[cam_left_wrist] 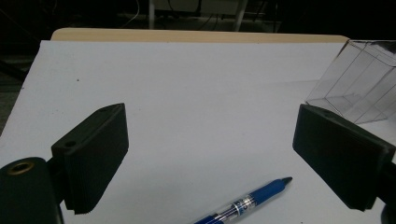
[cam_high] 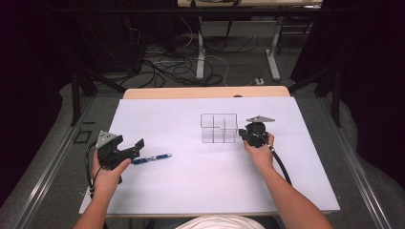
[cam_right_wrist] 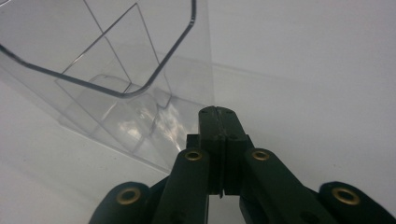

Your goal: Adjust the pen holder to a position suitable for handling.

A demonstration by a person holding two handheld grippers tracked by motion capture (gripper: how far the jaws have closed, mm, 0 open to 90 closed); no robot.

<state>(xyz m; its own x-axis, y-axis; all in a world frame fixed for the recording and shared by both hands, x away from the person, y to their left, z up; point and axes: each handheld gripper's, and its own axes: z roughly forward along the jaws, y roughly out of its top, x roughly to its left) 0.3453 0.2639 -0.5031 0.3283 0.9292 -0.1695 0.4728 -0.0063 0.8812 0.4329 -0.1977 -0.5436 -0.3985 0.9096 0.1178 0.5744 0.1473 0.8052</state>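
Note:
A clear plastic organizer [cam_high: 218,128] with several compartments stands upright on the white table top [cam_high: 200,186]. My right gripper [cam_high: 244,135] is at the organizer's right side, low on the table, its jaws pressed together with nothing between them. In the right gripper view its tips [cam_right_wrist: 217,112] sit at the bottom corner of the organizer [cam_right_wrist: 116,70]; I cannot tell if they touch it. A blue pen [cam_high: 153,158] lies left of centre. My left gripper [cam_high: 136,148] is open just above the pen's near end. In the left gripper view the pen [cam_left_wrist: 247,203] lies low between the wide jaws [cam_left_wrist: 210,121], untouched.
The table's wooden far edge [cam_high: 205,92] runs behind the white top. Beyond it the floor holds cables [cam_high: 167,67] and white desk legs [cam_high: 200,52]. Metal rails flank the table on both sides. The organizer [cam_left_wrist: 359,84] is at the left gripper view's right edge.

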